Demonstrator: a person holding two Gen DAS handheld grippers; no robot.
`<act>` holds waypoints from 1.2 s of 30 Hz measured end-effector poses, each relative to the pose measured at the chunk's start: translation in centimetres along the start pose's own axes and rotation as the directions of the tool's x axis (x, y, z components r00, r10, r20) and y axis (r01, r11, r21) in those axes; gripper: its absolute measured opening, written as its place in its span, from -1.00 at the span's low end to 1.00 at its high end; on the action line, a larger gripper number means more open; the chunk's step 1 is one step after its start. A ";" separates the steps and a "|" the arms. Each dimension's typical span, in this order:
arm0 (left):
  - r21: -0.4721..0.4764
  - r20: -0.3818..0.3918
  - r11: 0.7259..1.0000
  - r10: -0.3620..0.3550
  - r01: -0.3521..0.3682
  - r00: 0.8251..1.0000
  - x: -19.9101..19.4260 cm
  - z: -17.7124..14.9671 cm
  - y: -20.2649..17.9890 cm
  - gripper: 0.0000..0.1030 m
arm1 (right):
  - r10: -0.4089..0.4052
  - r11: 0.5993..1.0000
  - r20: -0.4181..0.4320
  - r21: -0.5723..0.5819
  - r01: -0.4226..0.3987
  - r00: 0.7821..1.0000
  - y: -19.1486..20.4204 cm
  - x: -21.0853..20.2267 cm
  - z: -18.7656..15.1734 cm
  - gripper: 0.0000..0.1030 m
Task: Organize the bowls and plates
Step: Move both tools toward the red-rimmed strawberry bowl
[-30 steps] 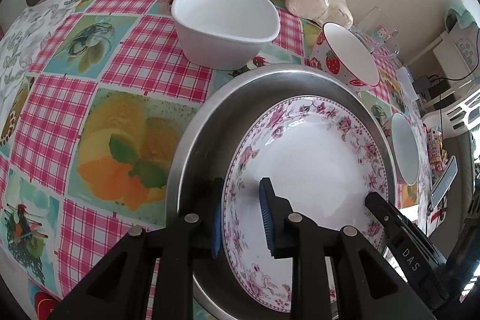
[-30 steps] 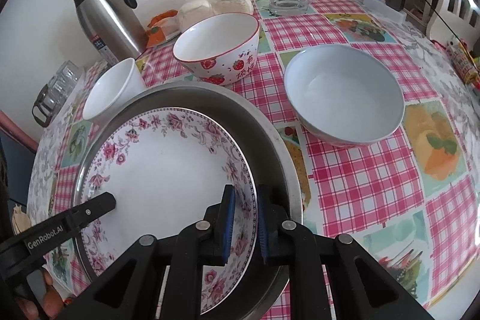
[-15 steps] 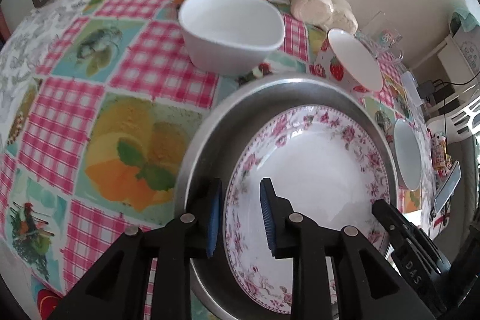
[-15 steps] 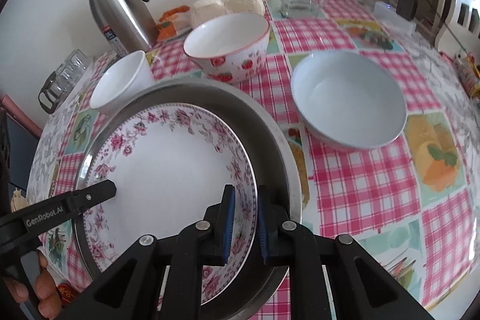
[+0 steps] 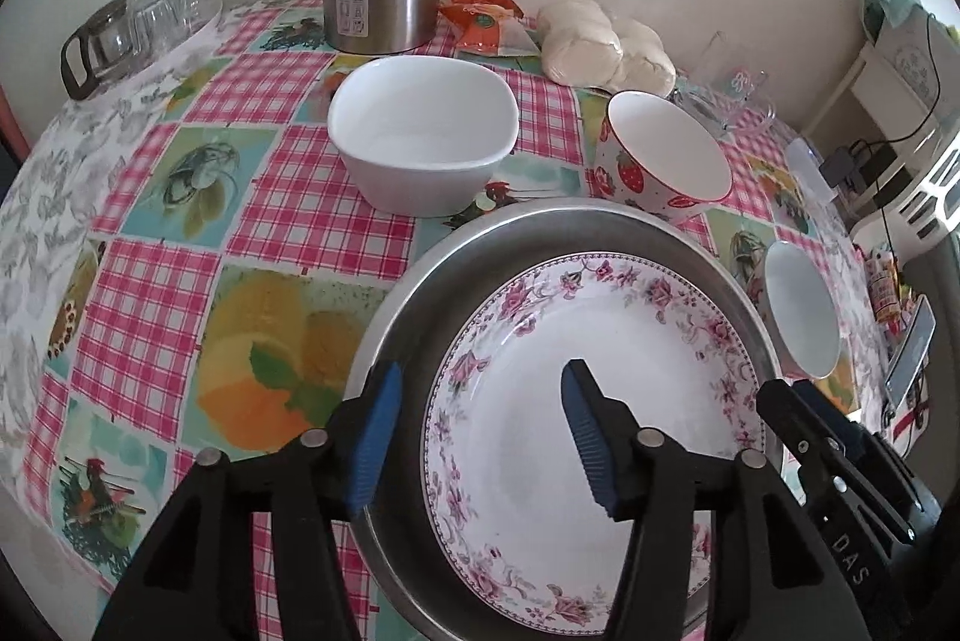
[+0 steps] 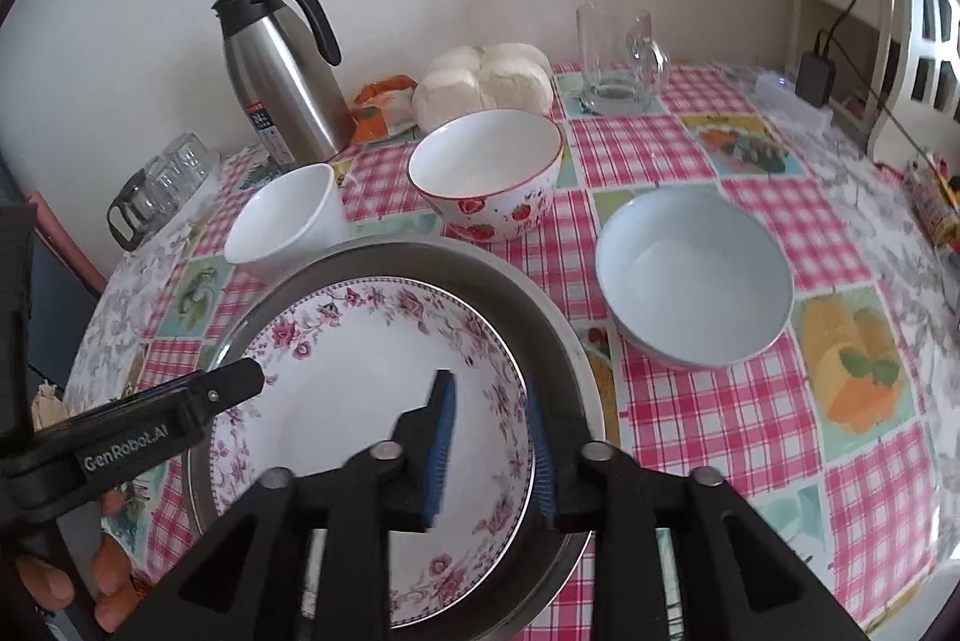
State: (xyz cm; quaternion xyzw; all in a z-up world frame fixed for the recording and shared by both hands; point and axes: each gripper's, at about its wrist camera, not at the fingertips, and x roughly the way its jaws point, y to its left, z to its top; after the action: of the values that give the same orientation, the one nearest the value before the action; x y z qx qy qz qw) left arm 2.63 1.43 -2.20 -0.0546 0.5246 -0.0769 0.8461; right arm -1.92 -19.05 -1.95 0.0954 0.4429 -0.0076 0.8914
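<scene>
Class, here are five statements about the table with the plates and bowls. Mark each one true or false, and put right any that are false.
1. The floral plate lies inside the steel pan. True.
2. The strawberry bowl is stacked in the pale blue bowl. False: they stand apart on the tablecloth.
3. The right gripper is clamped on the plate's rim. False: its jaws are opening, with the rim between them and clear of the pads.
4. The white square bowl is empty. True.
5. The steel flask lies on its side. False: it stands upright near the wall.
</scene>
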 end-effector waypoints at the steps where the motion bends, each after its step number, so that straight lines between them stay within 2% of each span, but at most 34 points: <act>1: 0.002 -0.001 1.000 0.002 -0.002 1.000 0.0 0.0 0.0 0.17 | -0.008 1.000 0.000 -0.004 0.008 1.000 0.0 0.1 0.0 -0.07; 4: 0.008 0.002 1.000 0.009 -0.009 1.000 -0.1 -0.1 0.0 0.35 | -0.034 0.999 -0.001 -0.008 0.034 0.999 -0.3 0.3 -0.1 0.14; 8: 0.024 0.008 0.999 0.031 -0.031 1.000 -0.1 -0.1 -0.1 0.57 | -0.054 0.998 0.000 0.007 0.054 0.999 -0.9 0.4 0.0 0.29; 13: 0.038 0.025 0.998 0.040 -0.041 0.999 -0.3 -0.1 -0.3 0.60 | -0.073 0.997 0.000 0.032 0.073 0.997 -1.6 0.5 0.1 0.47; 17: 0.061 0.044 0.995 0.072 -0.074 0.996 -0.3 -0.2 -0.6 0.81 | -0.081 0.996 -0.004 0.034 0.081 0.997 -1.8 0.6 0.1 0.57; 19: 0.059 0.057 0.994 0.083 -0.086 0.995 -0.4 -0.1 -0.6 0.82 | -0.081 0.996 -0.002 0.031 0.081 0.997 -1.8 0.6 0.1 0.69; 24: 0.043 0.055 0.994 0.097 -0.099 0.994 -0.2 0.0 -0.2 0.83 | -0.081 0.996 -0.005 0.031 0.081 0.997 -1.8 0.6 0.1 0.72; 26: 0.040 0.050 0.994 0.101 -0.103 0.994 -0.1 0.0 -0.1 0.83 | -0.082 0.996 -0.008 0.031 0.082 0.997 -1.9 0.6 0.0 0.81; 28: 0.038 0.052 0.993 0.109 -0.111 0.993 -0.1 0.0 -0.1 0.84 | -0.081 0.996 -0.005 0.030 0.081 0.997 -1.9 0.7 0.1 1.00; 36: 0.014 0.051 0.992 0.121 -0.122 0.991 0.0 -0.1 0.2 0.85 | -0.088 0.996 -0.006 0.029 0.088 0.996 -1.9 0.7 0.1 1.00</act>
State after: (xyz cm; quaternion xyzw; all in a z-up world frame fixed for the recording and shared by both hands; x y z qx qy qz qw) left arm 2.58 1.64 -2.25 -0.0172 0.5049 -0.0285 0.8625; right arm -1.62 -20.91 -2.76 0.0889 0.4485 -0.0530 0.8877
